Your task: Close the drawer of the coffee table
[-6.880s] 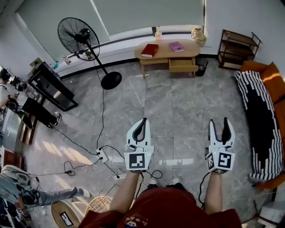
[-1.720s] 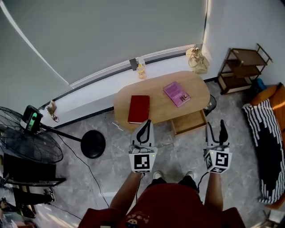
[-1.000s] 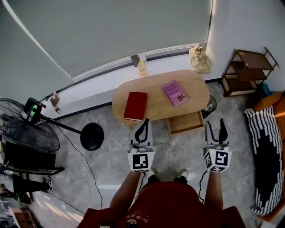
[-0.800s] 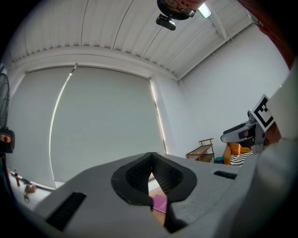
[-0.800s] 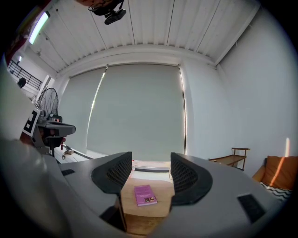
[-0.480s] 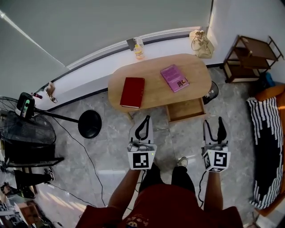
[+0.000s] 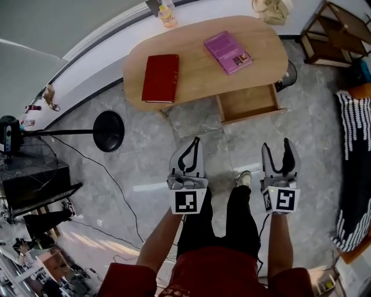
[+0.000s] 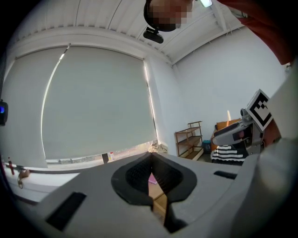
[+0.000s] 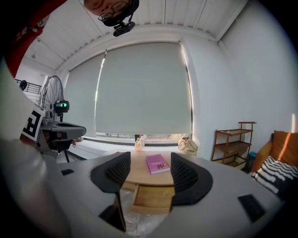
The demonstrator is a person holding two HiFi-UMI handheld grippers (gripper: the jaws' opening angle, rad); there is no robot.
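Observation:
The oval wooden coffee table (image 7: 197,69) stands ahead of me, its drawer (image 7: 247,103) pulled out and empty on the near right side. A red book (image 7: 160,78) and a purple book (image 7: 228,52) lie on the top. My left gripper (image 7: 195,142) hangs over the floor short of the table, fingertips touching, shut on nothing. My right gripper (image 7: 277,148) hovers in front of the drawer, apart from it, its jaws opening with nothing between them. In the right gripper view the drawer (image 9: 151,195) and purple book (image 9: 159,163) show between the jaws of the right gripper (image 9: 150,162).
A fan base (image 7: 108,131) and cable lie on the floor at left. A dark bin (image 7: 288,74) sits by the table's right end, a wooden shelf (image 7: 342,26) beyond it. A sofa with striped blanket (image 7: 355,145) runs along the right. A bottle (image 7: 168,14) stands on the sill.
Both grippers have sunk toward the floor, and the table and drawer now look larger and nearer. The right jaws stand slightly wider.

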